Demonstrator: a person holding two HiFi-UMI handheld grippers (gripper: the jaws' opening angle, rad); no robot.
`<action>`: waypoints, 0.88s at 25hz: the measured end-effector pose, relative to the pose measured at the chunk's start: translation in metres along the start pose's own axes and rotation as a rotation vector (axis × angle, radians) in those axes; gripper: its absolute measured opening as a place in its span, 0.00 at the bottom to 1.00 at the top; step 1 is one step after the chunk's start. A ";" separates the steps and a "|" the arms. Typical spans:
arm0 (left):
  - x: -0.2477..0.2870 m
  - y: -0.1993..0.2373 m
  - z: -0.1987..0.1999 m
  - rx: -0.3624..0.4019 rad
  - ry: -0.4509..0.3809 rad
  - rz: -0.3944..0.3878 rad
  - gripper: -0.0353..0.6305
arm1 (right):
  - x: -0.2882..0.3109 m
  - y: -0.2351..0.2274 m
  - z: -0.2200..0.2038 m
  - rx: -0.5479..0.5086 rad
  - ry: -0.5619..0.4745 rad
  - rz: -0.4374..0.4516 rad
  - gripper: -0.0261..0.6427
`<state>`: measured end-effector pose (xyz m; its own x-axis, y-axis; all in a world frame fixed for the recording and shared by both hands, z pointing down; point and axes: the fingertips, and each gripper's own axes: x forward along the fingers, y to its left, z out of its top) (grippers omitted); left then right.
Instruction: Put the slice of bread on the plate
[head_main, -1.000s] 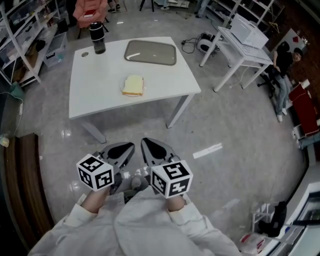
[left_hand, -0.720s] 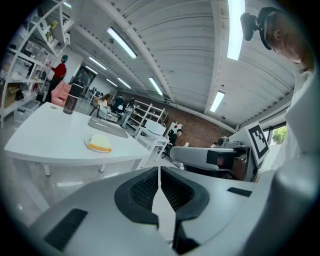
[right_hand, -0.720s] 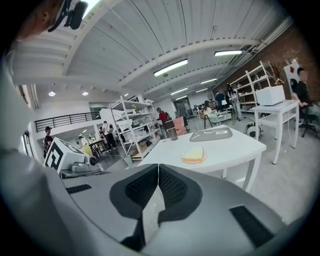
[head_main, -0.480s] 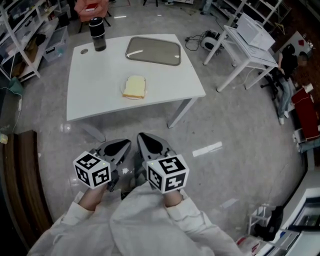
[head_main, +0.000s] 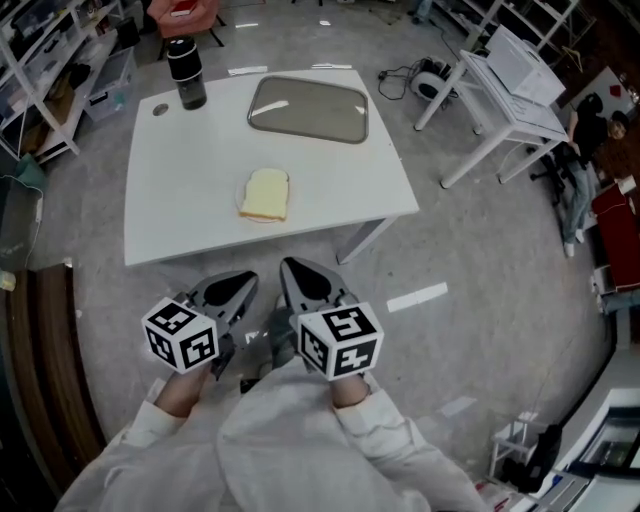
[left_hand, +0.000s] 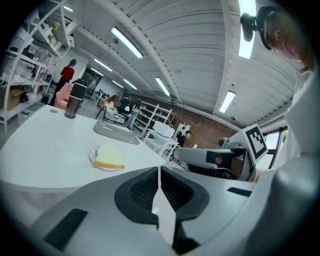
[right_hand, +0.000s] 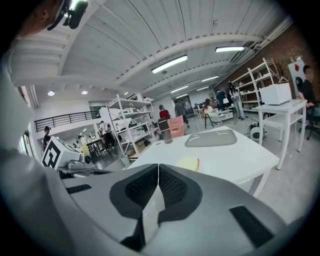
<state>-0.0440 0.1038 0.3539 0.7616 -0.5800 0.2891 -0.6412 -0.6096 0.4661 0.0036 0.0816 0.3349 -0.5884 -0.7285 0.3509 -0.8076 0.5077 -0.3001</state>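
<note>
- The left gripper (left_hand: 159, 174) is keeping its fingers pressed together, gripping nothing.
- The right gripper (right_hand: 158, 171) is doing likewise, empty.
- The slice of bread (head_main: 265, 194) is lying on a small white plate (head_main: 241, 207) on the desk (head_main: 180, 210), near a grey tray (head_main: 308, 108).
- Only the head view is showing both grippers hovering off the desk's near edge.

bread (head_main: 265, 194) pale yellow | table (head_main: 180, 200) white | tray (head_main: 308, 108) grey | bottle (head_main: 185, 70) black

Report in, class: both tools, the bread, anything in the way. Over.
Left tool, right tool: shut, empty, short of the table. Bread lying on small white plate. Nothing in the way.
</note>
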 end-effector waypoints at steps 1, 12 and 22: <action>0.007 0.007 0.005 -0.005 -0.001 0.005 0.09 | 0.007 -0.007 0.006 0.000 0.001 0.003 0.06; 0.083 0.057 0.062 -0.012 -0.010 0.052 0.09 | 0.078 -0.070 0.058 -0.010 0.032 0.069 0.06; 0.128 0.095 0.095 -0.026 -0.041 0.104 0.09 | 0.121 -0.110 0.082 -0.050 0.060 0.123 0.06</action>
<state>-0.0161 -0.0796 0.3555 0.6860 -0.6617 0.3026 -0.7136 -0.5308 0.4572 0.0249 -0.1001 0.3372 -0.6832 -0.6311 0.3672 -0.7293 0.6150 -0.2999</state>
